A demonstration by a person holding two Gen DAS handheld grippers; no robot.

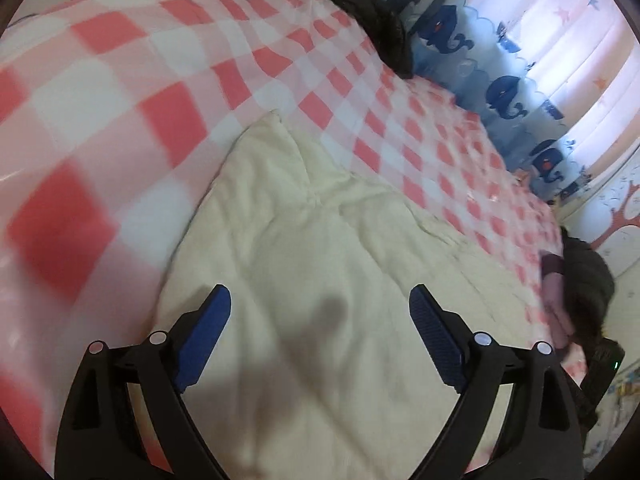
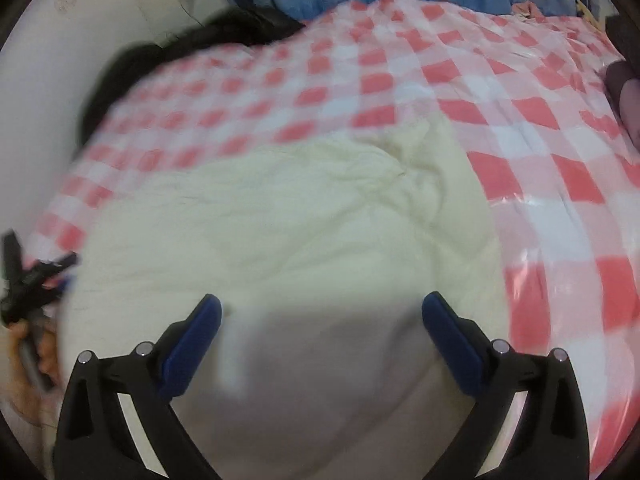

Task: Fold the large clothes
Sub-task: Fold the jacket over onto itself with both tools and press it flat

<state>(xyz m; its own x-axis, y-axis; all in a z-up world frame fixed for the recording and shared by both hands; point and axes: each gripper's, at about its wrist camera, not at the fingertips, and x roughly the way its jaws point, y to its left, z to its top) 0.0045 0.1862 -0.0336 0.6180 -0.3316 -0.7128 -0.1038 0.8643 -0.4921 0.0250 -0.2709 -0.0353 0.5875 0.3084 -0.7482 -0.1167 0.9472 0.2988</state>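
A bed cover [image 1: 120,92] in pink and white checks is filling the room up to the whale curtain [image 1: 504,92] at the far side. The left claw [image 1: 320,312] is hovering with jaws spread and nothing between them, probably readying a fresh grab; the cream garment [image 1: 304,216] is lying flat just ahead of and beneath it. The right claw [image 2: 322,320] is likewise gaping and empty above the cloth. Blur is hiding hems and sleeves, and the garment's near edge is cut off.
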